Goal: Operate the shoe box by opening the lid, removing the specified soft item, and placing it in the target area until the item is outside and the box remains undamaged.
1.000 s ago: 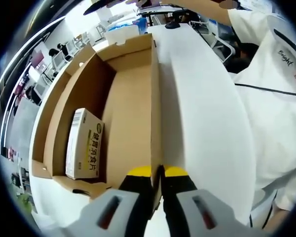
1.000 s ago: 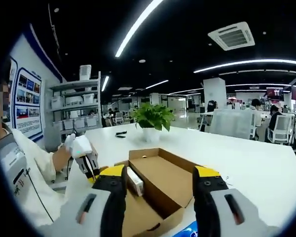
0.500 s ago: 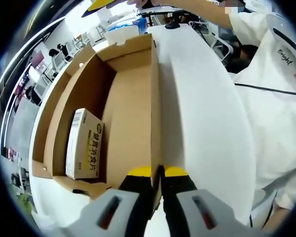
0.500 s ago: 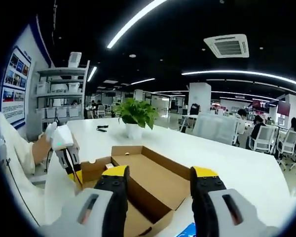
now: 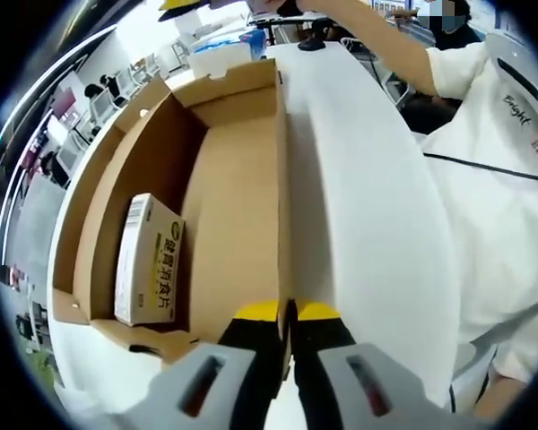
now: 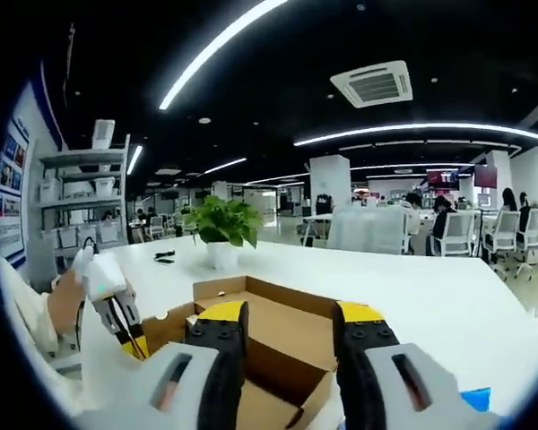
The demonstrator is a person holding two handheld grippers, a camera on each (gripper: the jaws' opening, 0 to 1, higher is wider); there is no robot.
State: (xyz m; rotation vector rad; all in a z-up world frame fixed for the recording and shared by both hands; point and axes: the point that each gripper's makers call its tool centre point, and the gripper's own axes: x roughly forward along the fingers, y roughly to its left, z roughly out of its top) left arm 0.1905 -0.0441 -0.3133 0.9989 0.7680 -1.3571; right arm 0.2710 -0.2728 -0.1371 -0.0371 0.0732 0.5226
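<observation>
Left tongs (image 5: 287, 312) gripping shoe box (image 5: 233, 179) wall

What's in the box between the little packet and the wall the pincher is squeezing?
Just bare cardboard floor, between the packet and the wall held by the left gripper, in the left gripper view.

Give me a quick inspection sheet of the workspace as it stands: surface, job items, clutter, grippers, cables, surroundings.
Surface: white table, bare beside the box.
Job's things: cardboard shoe box open, lid off; small printed carton lies against its left inner wall. No soft item seen.
Clutter: potted plant and a small dark object on the far side of the table.
Grippers: left gripper shut on the box's right wall; right gripper open, held above the box.
Cables: nothing seen.
Surroundings: open office; shelving unit with boxes, white chairs, ceiling light strips, people in the distance.
</observation>
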